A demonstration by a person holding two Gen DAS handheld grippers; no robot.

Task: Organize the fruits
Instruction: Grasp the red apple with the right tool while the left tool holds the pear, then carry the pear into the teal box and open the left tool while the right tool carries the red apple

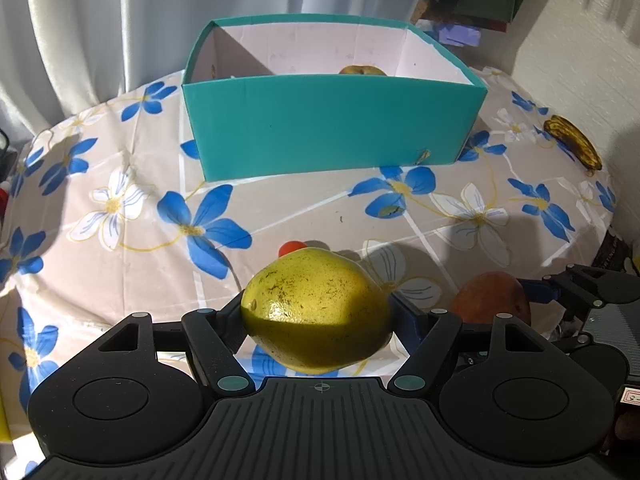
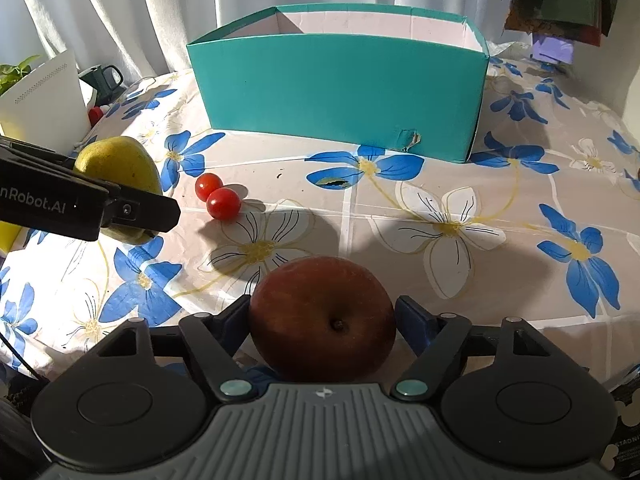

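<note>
Yellow pear point(image 1: 316, 312) is clamped in the left gripper point(image 1: 318, 316), lifted near the tabletop's point(image 2: 400, 240) front edge. Red apple point(image 2: 322, 320) sits between the right gripper's point(image 2: 323, 322) jaws, contact unclear. Both are next carried to the teal box point(image 1: 332, 128) at the back.

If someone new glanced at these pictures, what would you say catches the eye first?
Probably the yellow-green pear clamped in the left tongs, lifted above the flowered tablecloth. Next, the red apple on the cloth between the right tongs, whose fingers look just short of a firm grip. Behind both stands the teal box, with two cherry tomatoes in front of it.
</note>
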